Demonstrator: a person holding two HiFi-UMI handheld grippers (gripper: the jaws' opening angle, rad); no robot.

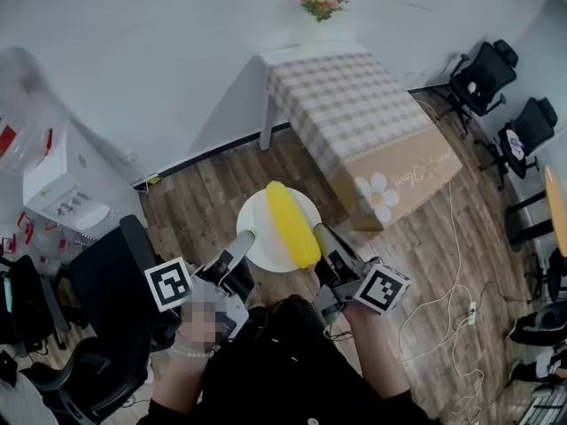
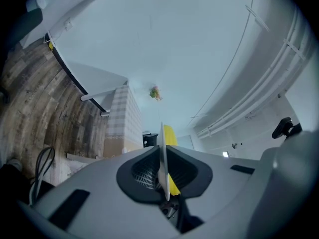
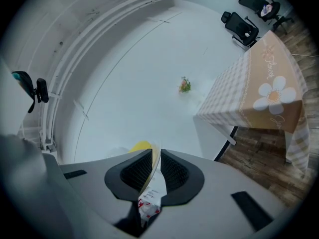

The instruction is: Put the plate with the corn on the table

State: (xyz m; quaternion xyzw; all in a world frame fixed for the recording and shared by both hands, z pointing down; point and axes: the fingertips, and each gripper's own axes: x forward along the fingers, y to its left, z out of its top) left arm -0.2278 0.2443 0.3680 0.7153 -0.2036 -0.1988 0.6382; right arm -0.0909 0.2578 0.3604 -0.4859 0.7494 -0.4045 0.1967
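Both left claw (image 1: 244, 241) and right claw (image 1: 322, 235) clamp plate (image 1: 258, 217) rim (corn (image 1: 292, 224) atop); table (image 1: 354, 104) ahead.

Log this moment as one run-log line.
plate: over floor, short of table | corn: on plate | left gripper: shut on plate | right gripper: shut on plate

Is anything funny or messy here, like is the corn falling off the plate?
No, nothing stands out. The corn lies on the white plate, which the left gripper and right gripper each pinch by its near rim. Nothing is spilled. It's not on the table yet.
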